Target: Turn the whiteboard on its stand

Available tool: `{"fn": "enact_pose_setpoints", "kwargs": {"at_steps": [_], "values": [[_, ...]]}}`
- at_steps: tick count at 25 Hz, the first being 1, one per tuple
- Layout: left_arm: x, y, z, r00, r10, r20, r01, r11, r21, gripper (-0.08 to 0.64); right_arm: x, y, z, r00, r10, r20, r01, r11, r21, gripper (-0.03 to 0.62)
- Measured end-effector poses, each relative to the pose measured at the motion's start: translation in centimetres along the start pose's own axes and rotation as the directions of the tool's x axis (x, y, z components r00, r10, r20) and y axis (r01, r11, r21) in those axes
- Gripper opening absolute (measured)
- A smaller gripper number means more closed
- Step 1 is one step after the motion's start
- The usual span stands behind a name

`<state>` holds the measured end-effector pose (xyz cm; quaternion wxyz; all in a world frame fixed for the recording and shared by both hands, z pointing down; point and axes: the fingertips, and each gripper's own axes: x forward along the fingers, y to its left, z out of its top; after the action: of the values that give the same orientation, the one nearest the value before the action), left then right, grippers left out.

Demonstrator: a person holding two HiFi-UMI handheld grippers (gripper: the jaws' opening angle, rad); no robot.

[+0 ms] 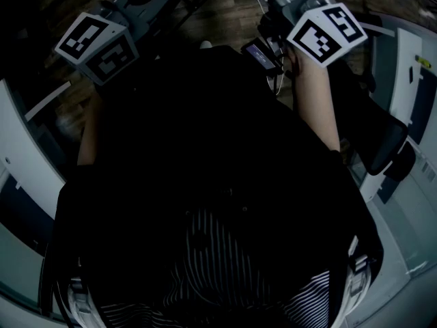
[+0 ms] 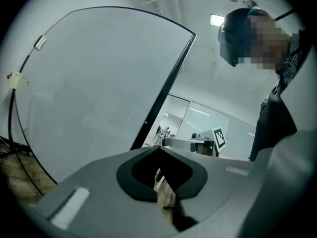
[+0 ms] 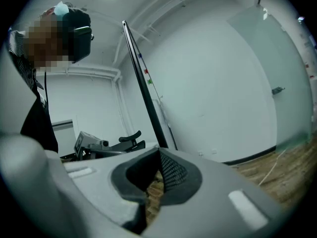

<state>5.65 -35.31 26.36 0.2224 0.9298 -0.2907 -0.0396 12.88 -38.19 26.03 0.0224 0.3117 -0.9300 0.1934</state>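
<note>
The whiteboard (image 2: pixel 99 83) fills the left gripper view as a large pale panel with a black frame (image 2: pixel 163 88), standing in front of my left gripper (image 2: pixel 159 147) and apart from it. That gripper is shut, tips together, nothing between them. In the right gripper view the board shows edge-on as a thin black bar (image 3: pixel 143 88) with small coloured magnets (image 3: pixel 145 71). My right gripper (image 3: pixel 158 150) is shut and empty, short of the bar. In the head view the two marker cubes (image 1: pixel 92 46) (image 1: pixel 326 33) are held out over a wooden floor.
The person's dark clothing (image 1: pixel 205 156) fills most of the head view. White panels stand at its left (image 1: pixel 20 156) and right (image 1: pixel 403 67) edges. A white wall (image 3: pixel 213 83) and a glass door (image 3: pixel 277 83) lie beyond the board. Cables (image 2: pixel 15 148) run along the floor.
</note>
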Motion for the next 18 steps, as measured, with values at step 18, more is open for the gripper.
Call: {"fn": "enact_pose_setpoints", "kwargs": {"at_steps": [18], "values": [[-0.5,0.8,1.3,0.999,0.035,0.029,-0.036,0.999,0.039,0.005,2.0,0.4,-0.3,1.0,-0.007,-0.021,0.004,0.994,-0.113,0.216]]}}
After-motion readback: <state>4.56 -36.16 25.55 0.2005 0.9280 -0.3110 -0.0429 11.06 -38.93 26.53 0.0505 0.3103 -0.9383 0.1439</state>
